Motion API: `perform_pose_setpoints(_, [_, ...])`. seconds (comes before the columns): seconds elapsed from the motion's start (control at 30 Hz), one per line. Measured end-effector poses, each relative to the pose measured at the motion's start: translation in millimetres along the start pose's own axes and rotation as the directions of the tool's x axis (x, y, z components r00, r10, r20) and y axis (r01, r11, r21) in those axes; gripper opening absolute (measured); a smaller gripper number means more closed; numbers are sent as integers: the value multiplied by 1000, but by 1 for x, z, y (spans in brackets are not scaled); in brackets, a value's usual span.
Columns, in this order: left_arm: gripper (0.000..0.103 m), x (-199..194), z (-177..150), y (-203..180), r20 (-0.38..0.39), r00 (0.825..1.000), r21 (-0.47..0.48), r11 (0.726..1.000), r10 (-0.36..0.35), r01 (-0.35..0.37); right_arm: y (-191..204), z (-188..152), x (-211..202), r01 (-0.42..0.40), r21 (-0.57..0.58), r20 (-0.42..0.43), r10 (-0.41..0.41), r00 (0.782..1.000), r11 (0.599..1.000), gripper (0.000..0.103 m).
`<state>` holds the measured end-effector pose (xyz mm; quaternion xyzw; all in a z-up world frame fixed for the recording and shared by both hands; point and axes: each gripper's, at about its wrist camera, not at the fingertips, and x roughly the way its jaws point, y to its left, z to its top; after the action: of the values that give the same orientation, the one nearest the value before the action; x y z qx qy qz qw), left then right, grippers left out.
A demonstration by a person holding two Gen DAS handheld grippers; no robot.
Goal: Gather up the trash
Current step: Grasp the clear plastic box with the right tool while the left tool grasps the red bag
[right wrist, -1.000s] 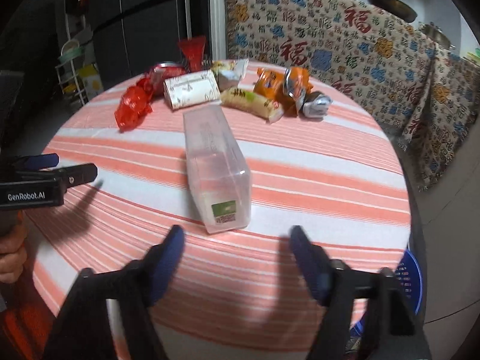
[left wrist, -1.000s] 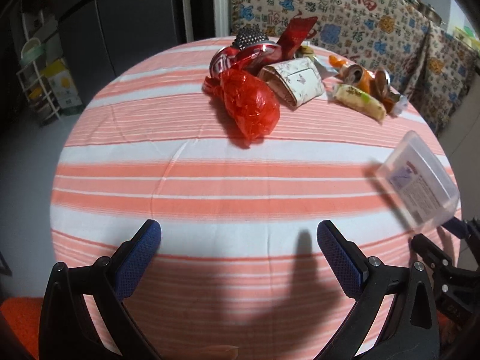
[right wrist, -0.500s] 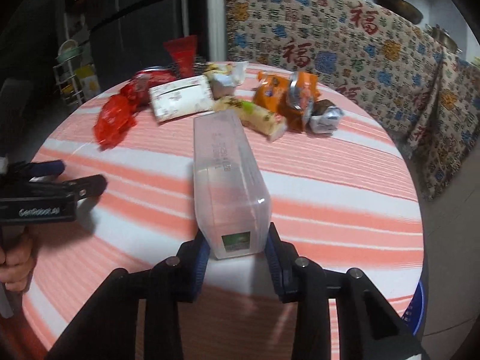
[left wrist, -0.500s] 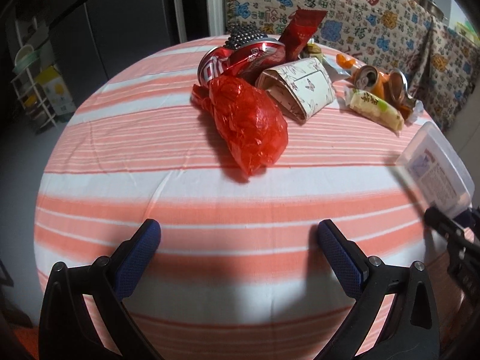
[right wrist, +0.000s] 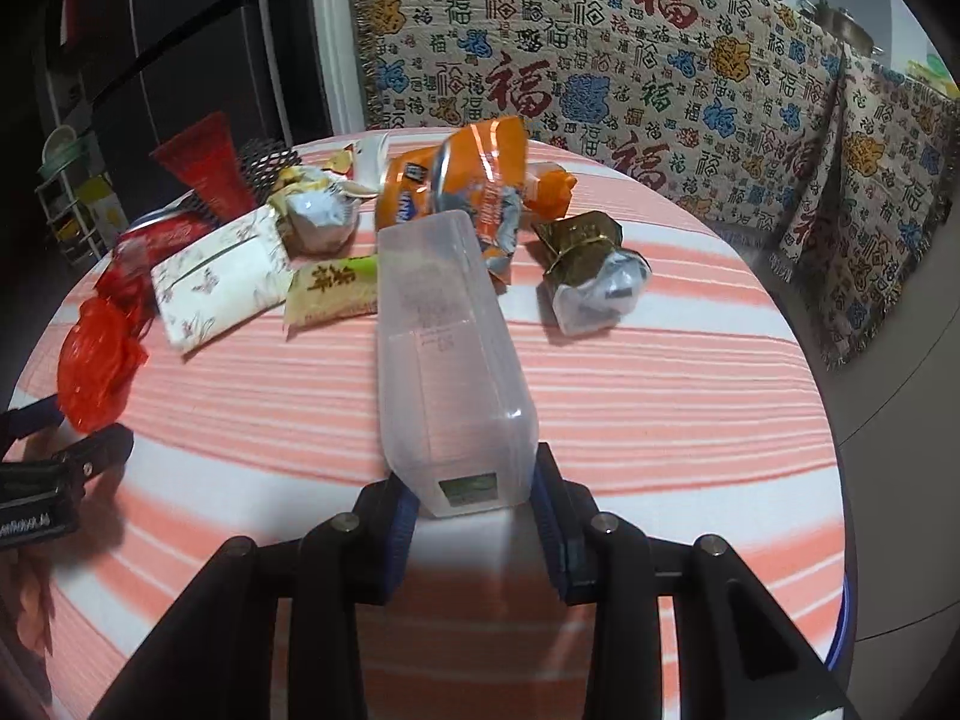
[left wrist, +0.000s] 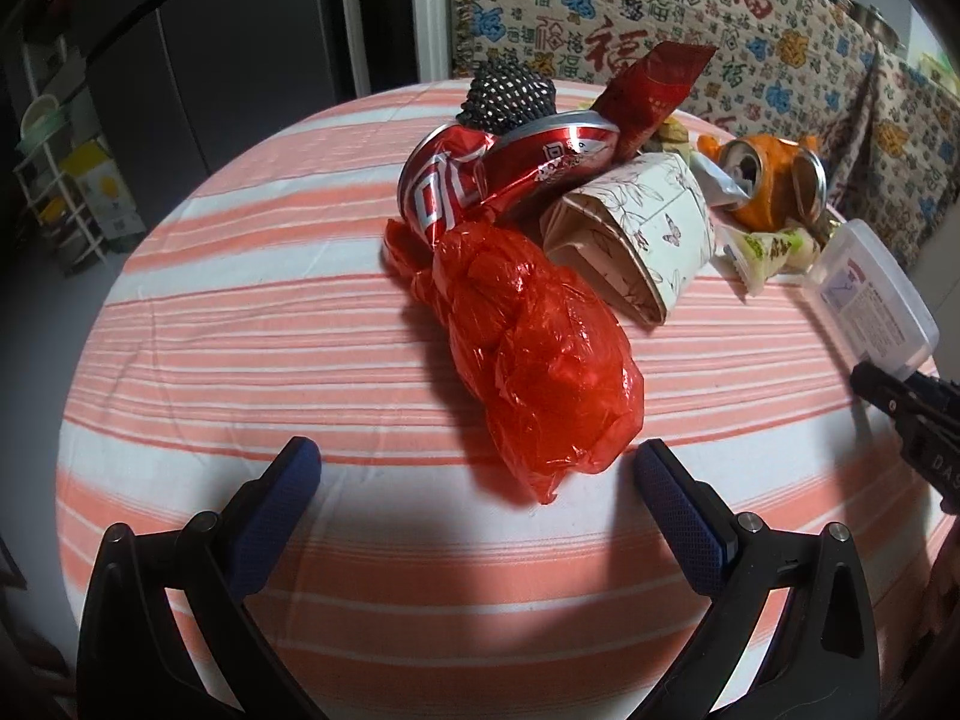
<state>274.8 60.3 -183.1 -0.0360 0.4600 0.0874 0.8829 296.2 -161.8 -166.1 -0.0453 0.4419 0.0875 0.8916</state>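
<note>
Left gripper (left wrist: 477,480) spread wide, empty, poised just short of the red plastic bag (left wrist: 534,354) near the tabletop's (left wrist: 240,312) middle. Looked light, soft, crinkly and slick; best pinched across its bunched bulk, not the loose tail. Behind it, toward the far edge, lay crushed red cans (left wrist: 510,174) and a folded paper carton (left wrist: 642,240). Right gripper (right wrist: 474,516) clamped on the near end of the clear plastic box (right wrist: 444,348), lying lengthwise toward the right-hand edge. Seemed stiff, smooth, light, probably slippery; short end walls suited the pads.
</note>
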Motion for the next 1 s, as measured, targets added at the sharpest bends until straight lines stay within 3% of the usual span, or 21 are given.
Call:
perform_pose_setpoints(0.13, [103, -2, -4, 0, -3, 1000, 7, 1000, -1, 1, -1, 3, 2, -12, 13, 0, 12, 1000, 1000, 37])
perform_pose_setpoints(0.23, [102, -3, -4, 3, 6, 1000, 2, 1000, -17, 17, -4, 3, 3, -52, 19, 2, 52, 999, 998, 49])
perform_pose_setpoints(0.3, [102, -7, 0, 7, 40, 997, -15, 997, -72, 73, -4, 3, 3, -70, 16, 2, 70, 998, 997, 58])
perform_pose_setpoints(0.43, [101, -7, 11, 2, 55, 986, -10, 987, -160, 161, -1, 0, 2, -65, -15, -1, 65, 998, 998, 58])
perform_pose_setpoints(0.63, [68, -8, 13, -10, 60, 984, 28, 986, -168, 166, 2, 0, -7, -24, -60, 29, 25, 999, 998, 58])
perform_pose_setpoints(0.67, [55, -9, 12, -11, 68, 984, 31, 986, -165, 163, 2, 2, -9, -25, -60, 34, 28, 999, 998, 58])
perform_pose_setpoints(0.7, [40, -11, 12, -12, 76, 984, 36, 987, -160, 157, 1, 3, -10, -29, -59, 35, 31, 999, 998, 50])
perform_pose_setpoints(0.77, [35, -15, 6, -6, 91, 983, 39, 987, -158, 155, -1, 4, -12, -36, -45, 41, 38, 998, 998, 34])
perform_pose_setpoints(0.8, [30, -18, 4, -4, 100, 982, 37, 987, -158, 155, -4, 5, -14, -45, -31, 44, 46, 998, 999, 34])
perform_pose_setpoints(1.0, [23, -33, -11, 3, 115, 974, 19, 981, -196, 195, -15, 5, -24, -68, 10, 77, 67, 995, 998, 34])
